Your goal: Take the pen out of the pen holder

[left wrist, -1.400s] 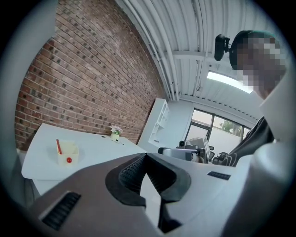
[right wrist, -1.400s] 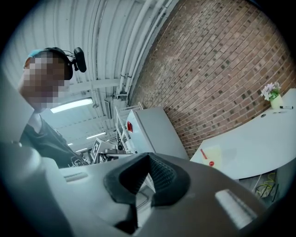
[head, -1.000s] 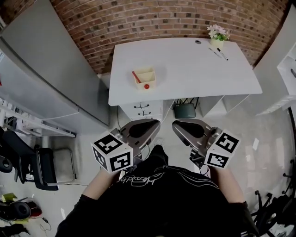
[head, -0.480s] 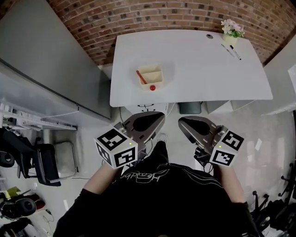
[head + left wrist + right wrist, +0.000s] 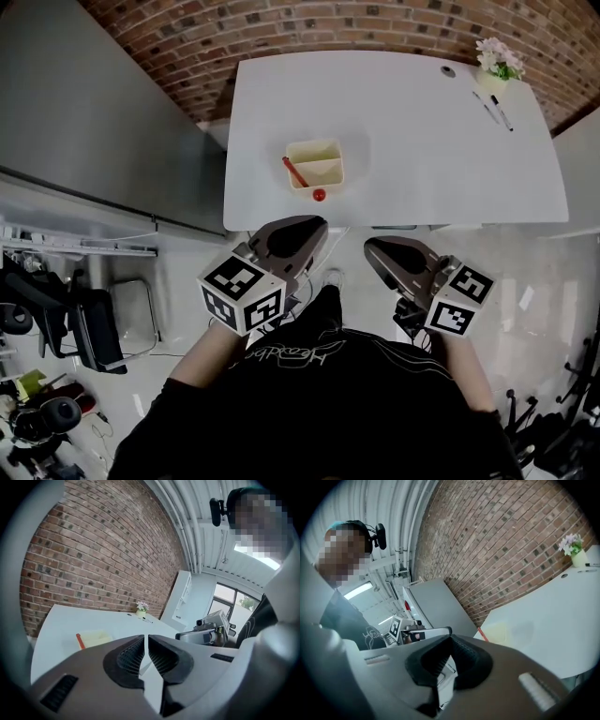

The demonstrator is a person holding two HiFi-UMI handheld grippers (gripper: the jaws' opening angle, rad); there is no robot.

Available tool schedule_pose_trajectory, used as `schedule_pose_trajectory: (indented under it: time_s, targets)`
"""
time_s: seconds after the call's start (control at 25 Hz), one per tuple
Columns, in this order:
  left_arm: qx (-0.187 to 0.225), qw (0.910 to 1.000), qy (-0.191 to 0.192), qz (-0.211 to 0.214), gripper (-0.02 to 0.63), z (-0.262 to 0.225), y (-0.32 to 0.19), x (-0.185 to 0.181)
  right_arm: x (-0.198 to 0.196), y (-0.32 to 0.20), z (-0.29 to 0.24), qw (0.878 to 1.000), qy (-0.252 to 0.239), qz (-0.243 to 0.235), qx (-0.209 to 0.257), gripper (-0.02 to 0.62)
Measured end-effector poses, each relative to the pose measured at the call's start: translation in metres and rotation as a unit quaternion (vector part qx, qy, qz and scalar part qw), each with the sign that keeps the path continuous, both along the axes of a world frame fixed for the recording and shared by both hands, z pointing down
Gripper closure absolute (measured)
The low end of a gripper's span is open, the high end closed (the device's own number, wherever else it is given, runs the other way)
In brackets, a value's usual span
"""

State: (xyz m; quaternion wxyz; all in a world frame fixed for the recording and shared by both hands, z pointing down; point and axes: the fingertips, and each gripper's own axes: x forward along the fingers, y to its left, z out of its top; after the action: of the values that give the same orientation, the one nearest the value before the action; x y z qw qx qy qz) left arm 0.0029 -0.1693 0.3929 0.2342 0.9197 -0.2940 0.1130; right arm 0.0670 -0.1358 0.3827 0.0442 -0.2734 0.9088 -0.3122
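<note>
- Pen [image 5: 294, 172]: red and slim. It leans slantwise in the left compartment of the cream pen holder [image 5: 325, 153], with one end raised past the holder's rim.
- Pen holder: sits on the white worktop [image 5: 422, 141], close to its near edge.
- Handling (judged): the pen should be light and stiff, not fragile. The barrel is smooth and round, so it may roll or slide out of a loose pinch.
- The holder looks light too. It could shift or tip if the pen drags on its wall.
- Where to take hold (judged): pinch the raised end above the holder's rim, across the barrel, then draw it out along its lean.
- Left gripper [image 5: 146, 638]: fingers [image 5: 130, 657] are pressed together with nothing between them. It sits on the near side of the holder, off the worktop's edge and well apart from the pen.
- Right gripper [image 5: 450, 639]: fingers [image 5: 469, 660] meet at the tips and hold nothing. It is also on the near side of the holder, further right, and well apart.
- Neither gripper is on the pen. The fingers must spread before any grasp.
- Small red round thing [image 5: 320, 195]: on the worktop just beside the holder's near wall. I cannot tell what it is.
- Flower pot [image 5: 494, 77] and loose pens [image 5: 497, 108]: far right of the holder and not part of the job.
</note>
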Motion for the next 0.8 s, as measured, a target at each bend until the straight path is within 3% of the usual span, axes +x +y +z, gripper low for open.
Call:
schedule_pose_trajectory:
  time_s: [0.48, 0.8]
  targets:
    - [-0.017, 0.9976, -0.027, -0.061, 0.594, 0.033, -0.079, -0.029, -0.001, -0.063, 0.025, 0.999, 0.006, -0.009, -0.038, 0.592]
    - [-0.034, 0.9935, -0.044, -0.099, 0.514, 0.049, -0.113, -0.051, -0.009, -0.094, 0.03, 0.999, 0.002, -0.017, -0.049, 0.592]
